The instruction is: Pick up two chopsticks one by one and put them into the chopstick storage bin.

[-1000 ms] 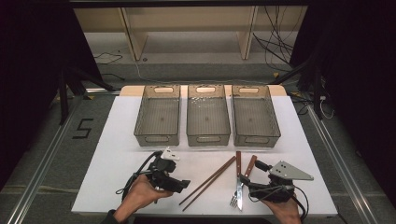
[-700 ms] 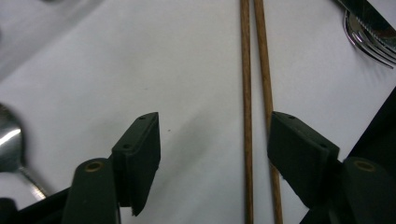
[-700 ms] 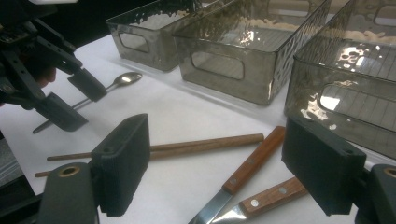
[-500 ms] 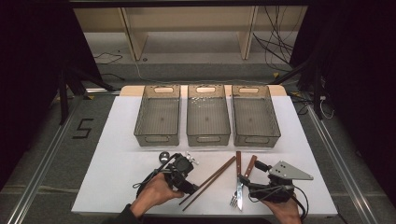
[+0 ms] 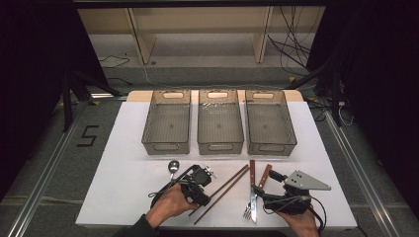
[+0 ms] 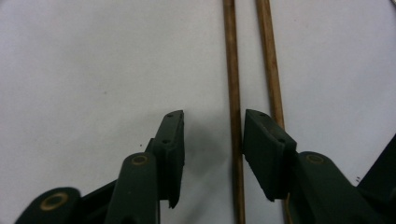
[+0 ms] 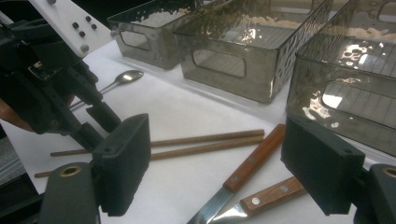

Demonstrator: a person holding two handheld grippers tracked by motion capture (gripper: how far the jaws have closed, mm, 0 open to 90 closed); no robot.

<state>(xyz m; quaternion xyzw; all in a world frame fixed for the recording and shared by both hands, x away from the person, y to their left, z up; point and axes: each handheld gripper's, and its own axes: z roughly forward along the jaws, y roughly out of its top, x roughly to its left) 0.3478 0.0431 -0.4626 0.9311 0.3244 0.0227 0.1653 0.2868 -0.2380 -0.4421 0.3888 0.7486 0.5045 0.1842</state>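
Observation:
Two brown chopsticks lie slanted on the white table top. My left gripper hangs low over them, pointing down. In the left gripper view its jaws straddle one chopstick with a gap on each side; the other chopstick runs outside the right jaw. These jaws have just been closing. My right gripper rests at the front right, its jaws wide open with nothing between them, near a wood-handled knife and fork.
Three empty smoky plastic bins stand side by side across the middle of the table. A metal spoon lies just left of my left gripper. The knife and fork lie right of the chopsticks.
My left gripper has slid right and down onto the chopsticks, uncovering the spoon. The right gripper has stayed put.

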